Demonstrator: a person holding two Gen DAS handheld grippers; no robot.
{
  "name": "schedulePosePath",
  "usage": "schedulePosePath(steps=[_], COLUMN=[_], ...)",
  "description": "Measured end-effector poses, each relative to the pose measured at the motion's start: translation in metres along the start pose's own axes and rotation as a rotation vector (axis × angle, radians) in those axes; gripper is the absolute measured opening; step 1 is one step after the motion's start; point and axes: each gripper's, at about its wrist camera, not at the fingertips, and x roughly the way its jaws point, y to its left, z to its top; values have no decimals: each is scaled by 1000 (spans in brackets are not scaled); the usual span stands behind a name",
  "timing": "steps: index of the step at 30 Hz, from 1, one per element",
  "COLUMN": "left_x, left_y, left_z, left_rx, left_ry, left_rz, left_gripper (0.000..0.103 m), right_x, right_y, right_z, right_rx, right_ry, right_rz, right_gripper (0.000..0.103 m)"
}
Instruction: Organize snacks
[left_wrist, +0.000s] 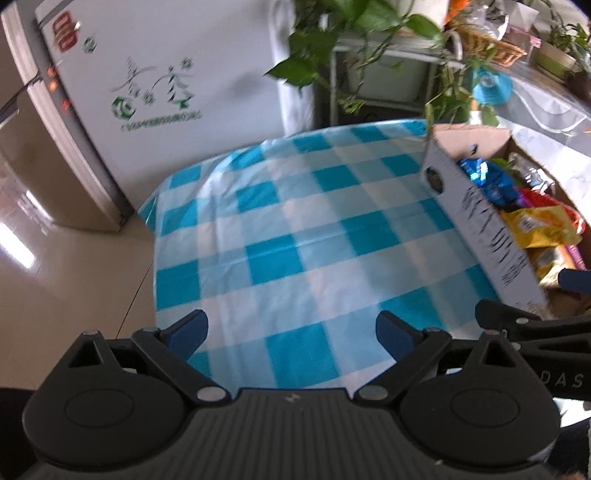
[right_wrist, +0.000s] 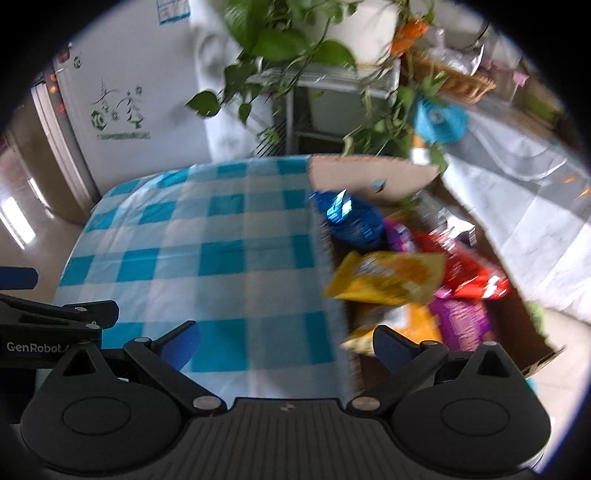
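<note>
Checked tablecloth (left_wrist: 295, 221); red packet (right_wrist: 469, 269), seemingly, right-view only.

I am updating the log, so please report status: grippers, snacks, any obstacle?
Left gripper and right gripper open, both empty. Snack bags piled in cardboard box, none taken out. Checkered tablecloth bare, nothing in the way.

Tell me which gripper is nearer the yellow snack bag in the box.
Right. The right gripper hangs open at the cardboard box's near edge, with the yellow snack bag just ahead. The left gripper is open over the checked tablecloth, farther left.
</note>
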Motion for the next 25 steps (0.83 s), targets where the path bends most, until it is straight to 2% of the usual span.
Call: schedulePosePath(steps=[9, 15, 22, 25], left_x=[13, 19, 25, 28], left_y=[37, 58, 72, 75], left_z=[-8, -5, 0, 2], left_rx=[-30, -33, -32, -33], left_ry=[22, 23, 16, 14], left_rz=[12, 16, -10, -23], left_gripper=[97, 98, 98, 98], right_x=[28, 51, 73, 78], right_y=[27, 37, 55, 65], right_z=[-12, -22, -40, -45], right_rx=[57, 154, 266, 256], right_ry=[62, 85, 28, -27], right_rz=[-7, -18, -56, -113], right_gripper=[103, 103, 103, 103])
